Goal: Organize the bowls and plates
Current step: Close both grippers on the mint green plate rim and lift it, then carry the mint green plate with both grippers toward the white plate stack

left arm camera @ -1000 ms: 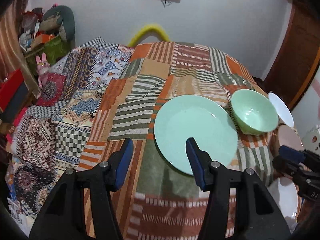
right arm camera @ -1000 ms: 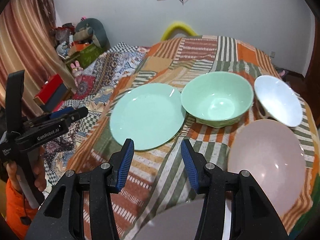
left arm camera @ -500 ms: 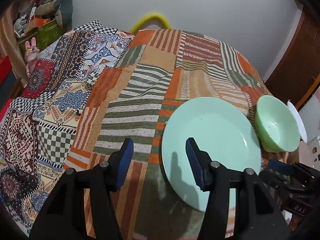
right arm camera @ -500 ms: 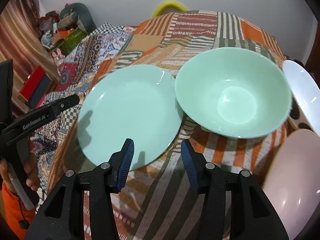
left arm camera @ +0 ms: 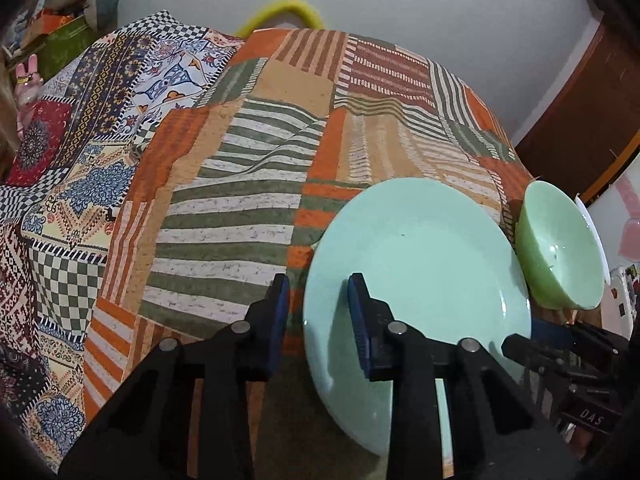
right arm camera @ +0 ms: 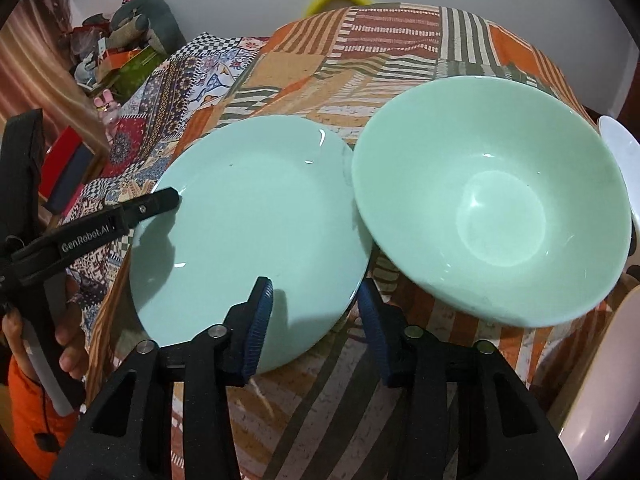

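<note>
The right gripper [right arm camera: 316, 316] is closing around the near edge of the green plate [right arm camera: 248, 216], not touching it yet. The green bowl [right arm camera: 492, 200] is sitting beside the plate.

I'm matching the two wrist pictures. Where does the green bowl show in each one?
Left wrist: the green bowl sits at the far right edge, seen side-on, just right of the green plate.
Right wrist: the bowl fills the right half, seen from above.
Shared landmark: the plate, which borders the bowl's left side in both.
</note>
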A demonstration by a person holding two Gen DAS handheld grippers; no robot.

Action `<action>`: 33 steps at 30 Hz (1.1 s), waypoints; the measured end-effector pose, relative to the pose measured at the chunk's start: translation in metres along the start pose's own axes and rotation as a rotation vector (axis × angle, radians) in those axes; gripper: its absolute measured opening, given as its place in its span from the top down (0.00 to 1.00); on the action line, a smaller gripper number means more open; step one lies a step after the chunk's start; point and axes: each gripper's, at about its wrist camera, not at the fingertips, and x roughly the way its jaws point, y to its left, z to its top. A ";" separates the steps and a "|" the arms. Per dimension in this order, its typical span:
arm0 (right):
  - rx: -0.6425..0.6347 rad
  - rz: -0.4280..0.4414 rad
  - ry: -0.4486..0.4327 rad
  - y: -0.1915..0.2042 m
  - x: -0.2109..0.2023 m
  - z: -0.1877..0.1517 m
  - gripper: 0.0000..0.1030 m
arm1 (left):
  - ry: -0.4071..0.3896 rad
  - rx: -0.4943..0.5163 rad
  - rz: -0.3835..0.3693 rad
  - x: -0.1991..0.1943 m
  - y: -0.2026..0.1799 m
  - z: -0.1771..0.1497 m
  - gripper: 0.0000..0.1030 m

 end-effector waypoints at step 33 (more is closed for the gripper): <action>-0.059 0.002 0.027 0.012 -0.005 -0.009 0.68 | 0.044 0.064 -0.022 -0.060 -0.011 -0.079 0.77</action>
